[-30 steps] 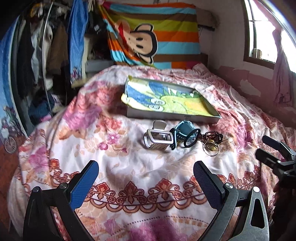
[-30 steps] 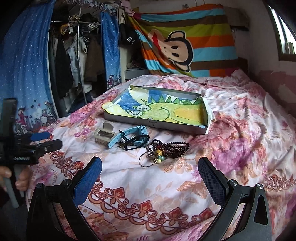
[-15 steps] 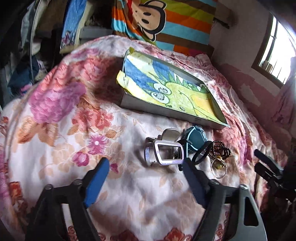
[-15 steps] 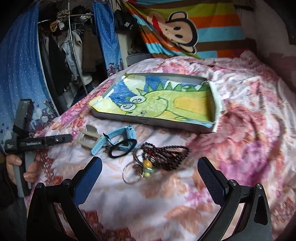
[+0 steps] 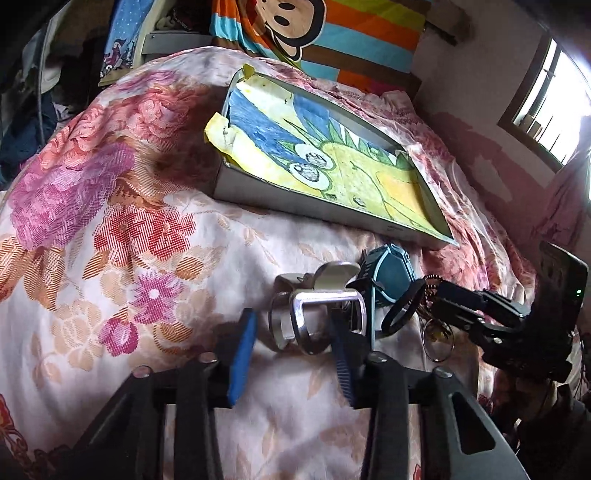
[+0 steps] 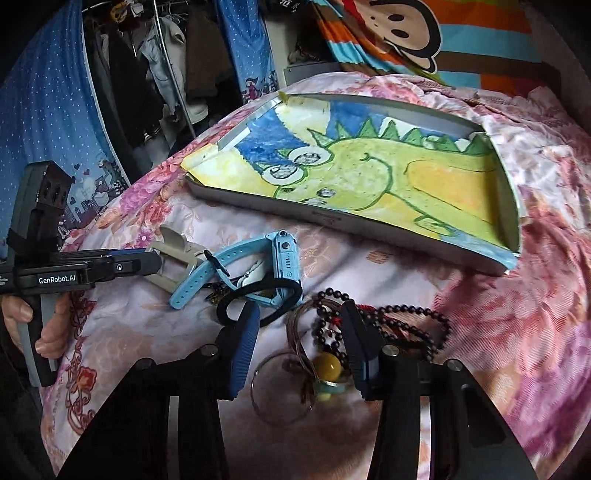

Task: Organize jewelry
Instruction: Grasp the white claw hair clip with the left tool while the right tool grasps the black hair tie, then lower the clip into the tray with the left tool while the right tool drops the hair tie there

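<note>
A small pile of jewelry lies on the floral bedspread in front of a grey tray [image 5: 314,210] lined with a dinosaur drawing. My left gripper [image 5: 293,332] is closing, with the silver hair claw clip [image 5: 317,314] between its blue pads; a gap still shows at the left pad. Beside the clip lie a blue watch [image 5: 391,277] and a black hair tie [image 5: 402,310]. My right gripper [image 6: 300,321] is closing too, straddling a brown cord with a yellow bead [image 6: 327,365]. Its right pad sits over the dark bead bracelet [image 6: 406,321]. Each gripper shows in the other's view [image 5: 443,295] [image 6: 147,264].
The tray [image 6: 332,221] lies just beyond the pile. A metal ring [image 6: 280,387] rests under my right gripper. A clothes rack [image 6: 159,74] and blue curtain stand past the bed's left edge. A striped monkey blanket [image 5: 332,26] hangs behind, a window [image 5: 554,110] at right.
Both grippers came down and forward onto the pile. Their jaws narrowed from wide open, the left around the claw clip and the right around the corded and beaded bracelets.
</note>
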Available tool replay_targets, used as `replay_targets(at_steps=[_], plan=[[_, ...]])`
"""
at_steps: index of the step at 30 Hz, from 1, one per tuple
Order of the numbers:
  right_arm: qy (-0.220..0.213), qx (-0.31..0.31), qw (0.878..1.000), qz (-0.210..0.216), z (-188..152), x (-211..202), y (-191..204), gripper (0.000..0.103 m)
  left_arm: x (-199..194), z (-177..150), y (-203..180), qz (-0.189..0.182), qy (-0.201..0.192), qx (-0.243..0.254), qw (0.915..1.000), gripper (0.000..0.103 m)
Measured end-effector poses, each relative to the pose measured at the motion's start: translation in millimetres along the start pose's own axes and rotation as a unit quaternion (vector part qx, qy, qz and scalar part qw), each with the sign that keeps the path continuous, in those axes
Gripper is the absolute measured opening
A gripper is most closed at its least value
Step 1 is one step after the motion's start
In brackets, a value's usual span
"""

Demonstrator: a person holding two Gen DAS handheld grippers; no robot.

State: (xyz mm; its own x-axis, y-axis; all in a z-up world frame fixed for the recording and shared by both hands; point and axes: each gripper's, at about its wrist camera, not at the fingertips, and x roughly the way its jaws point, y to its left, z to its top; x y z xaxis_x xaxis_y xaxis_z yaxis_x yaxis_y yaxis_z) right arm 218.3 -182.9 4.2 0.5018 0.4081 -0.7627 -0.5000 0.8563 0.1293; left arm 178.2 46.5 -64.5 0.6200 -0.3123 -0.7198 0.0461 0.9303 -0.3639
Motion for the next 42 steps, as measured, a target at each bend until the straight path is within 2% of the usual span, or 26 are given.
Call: replay_targets(at_steps=[4, 8, 9, 11, 19, 28, 30, 33, 37, 39, 42], plan=[[0.009, 0.005, 1.000, 0.009, 1.8, 10.4, -0.5, 0.025, 2.6, -0.2, 6.5, -0.005, 0.002, -0.012, 0.9999, 0.022], [0.007, 0.014, 1.000, 0.022, 0.2, 13.5, -1.7, 0.010, 2.9, -1.3, 6.1, -0.006, 0.002, -0.010, 0.9999, 0.022], [0.005, 0.015, 1.000, 0.024, -0.4, 12.9, -2.7, 0.008, 3.2, -1.5, 4.5, -0.006, 0.002, -0.006, 1.0000, 0.013], [0.000, 0.022, 0.999, 0.031, -1.3, 11.8, -4.5, 0.005, 3.1, -2.2, 2.2, -0.005, 0.002, -0.003, 1.0000, 0.011], [-0.025, 0.028, 0.999, 0.037, -0.7, -1.2, -5.3, 0.004, -3.7, -3.4, -7.1, 0.004, -0.016, 0.006, 0.9999, 0.008], [-0.067, 0.048, 0.996, 0.039, 8.4, -18.8, -14.9, 0.004, -31.2, 3.7, -33.4, 0.033, -0.088, 0.052, 0.9942, 0.004], [-0.076, 0.051, 0.995, 0.037, 12.2, -21.6, -17.1, 0.004, -37.7, 8.0, -38.2, 0.030, -0.103, 0.054, 0.9927, 0.004], [-0.098, 0.062, 0.993, 0.028, 22.8, -28.0, -26.0, 0.004, -46.6, 20.7, -46.9, 0.017, -0.124, 0.063, 0.9901, 0.004], [-0.125, 0.097, 0.987, 0.013, 45.8, -28.3, -41.9, 0.004, -41.9, 55.0, -61.6, 0.001, -0.155, 0.074, 0.9852, 0.004], [-0.134, 0.117, 0.984, 0.007, 65.7, -18.5, -47.8, 0.004, -34.5, 73.8, -64.5, -0.004, -0.170, 0.072, 0.9829, 0.004], [-0.126, 0.134, 0.983, 0.008, 85.9, 6.1, -47.3, 0.004, -18.4, 92.8, -56.2, -0.004, -0.170, 0.056, 0.9839, 0.004]])
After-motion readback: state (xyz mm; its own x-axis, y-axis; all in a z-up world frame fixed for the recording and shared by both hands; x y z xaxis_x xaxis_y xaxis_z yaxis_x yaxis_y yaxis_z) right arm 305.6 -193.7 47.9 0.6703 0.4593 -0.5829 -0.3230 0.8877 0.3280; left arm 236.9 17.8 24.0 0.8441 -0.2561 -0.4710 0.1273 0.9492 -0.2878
